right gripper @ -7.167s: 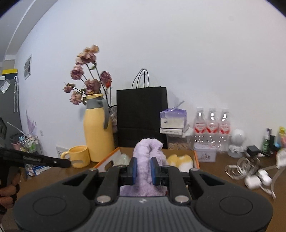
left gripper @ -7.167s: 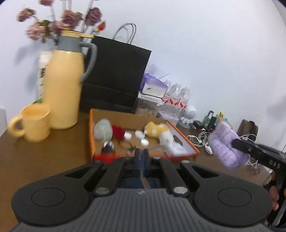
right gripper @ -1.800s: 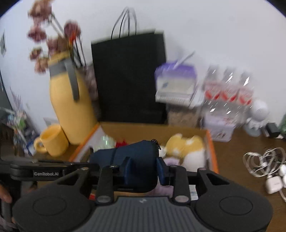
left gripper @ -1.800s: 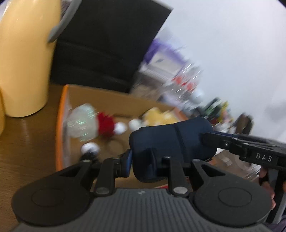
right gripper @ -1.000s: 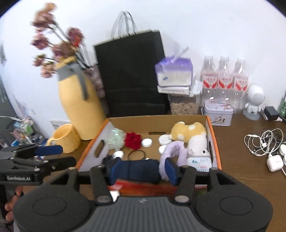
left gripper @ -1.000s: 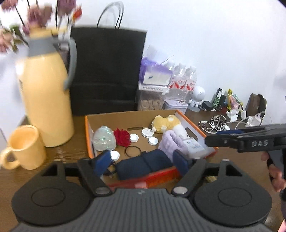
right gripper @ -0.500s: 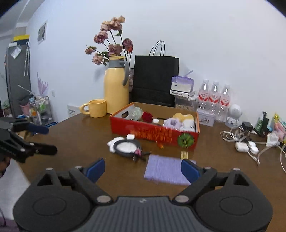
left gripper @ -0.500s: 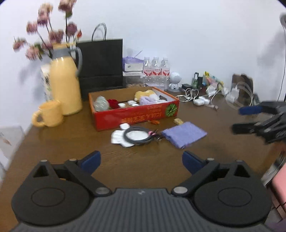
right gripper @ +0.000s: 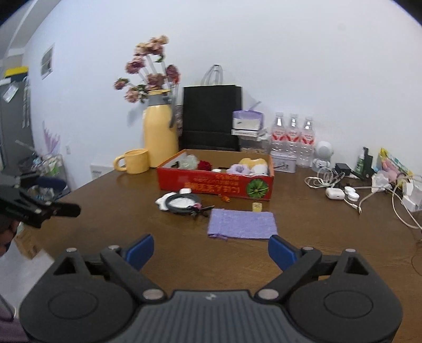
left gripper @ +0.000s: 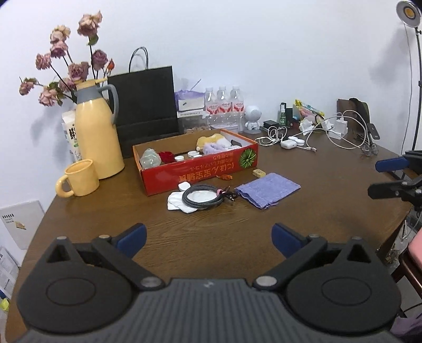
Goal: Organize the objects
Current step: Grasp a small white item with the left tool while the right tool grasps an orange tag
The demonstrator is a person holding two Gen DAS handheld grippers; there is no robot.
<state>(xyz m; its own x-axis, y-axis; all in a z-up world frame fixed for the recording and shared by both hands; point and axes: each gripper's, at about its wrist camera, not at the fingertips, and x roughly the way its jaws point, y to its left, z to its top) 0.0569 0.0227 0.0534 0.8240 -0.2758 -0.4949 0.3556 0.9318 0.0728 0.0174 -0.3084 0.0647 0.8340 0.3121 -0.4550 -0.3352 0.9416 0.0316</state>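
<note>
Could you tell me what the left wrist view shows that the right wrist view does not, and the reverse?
Only the left wrist view shows the ring lamp on its stand at far right, and a brown pouch behind the cables. Only the right wrist view shows the grey cabinet and cluttered rack at far left. Both show the red box, purple cloth, coiled cable, yellow jug, mug and black bag. Each view shows its own gripper open, left and right.
</note>
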